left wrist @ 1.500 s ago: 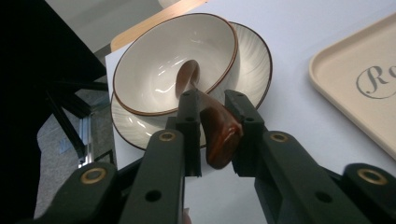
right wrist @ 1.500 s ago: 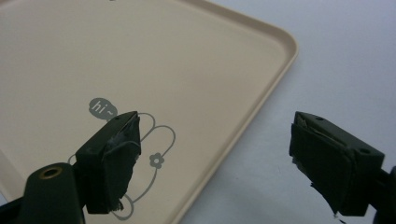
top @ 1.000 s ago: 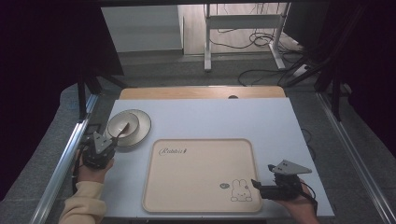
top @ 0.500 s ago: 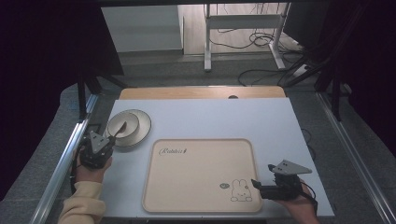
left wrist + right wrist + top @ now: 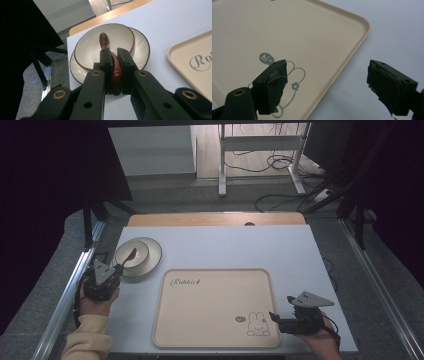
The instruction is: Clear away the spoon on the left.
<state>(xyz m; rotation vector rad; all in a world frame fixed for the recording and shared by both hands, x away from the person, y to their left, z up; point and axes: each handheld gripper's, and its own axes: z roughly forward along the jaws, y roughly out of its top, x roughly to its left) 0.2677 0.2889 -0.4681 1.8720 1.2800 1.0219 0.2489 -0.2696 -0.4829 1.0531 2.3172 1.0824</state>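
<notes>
Left gripper [image 5: 113,72] clamps a brown spoon [image 5: 115,72] over the bowl [image 5: 87,47]; right gripper [image 5: 327,85] gapes wide, holding nothing, astride the tray [image 5: 362,25] edge.

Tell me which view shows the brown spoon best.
The left gripper view: the brown spoon sits close up, clamped between the left gripper jaws, its far end over the bowl. The high view shows it as a small dark sliver in the bowl. The right gripper view looks at the tray instead.
</notes>
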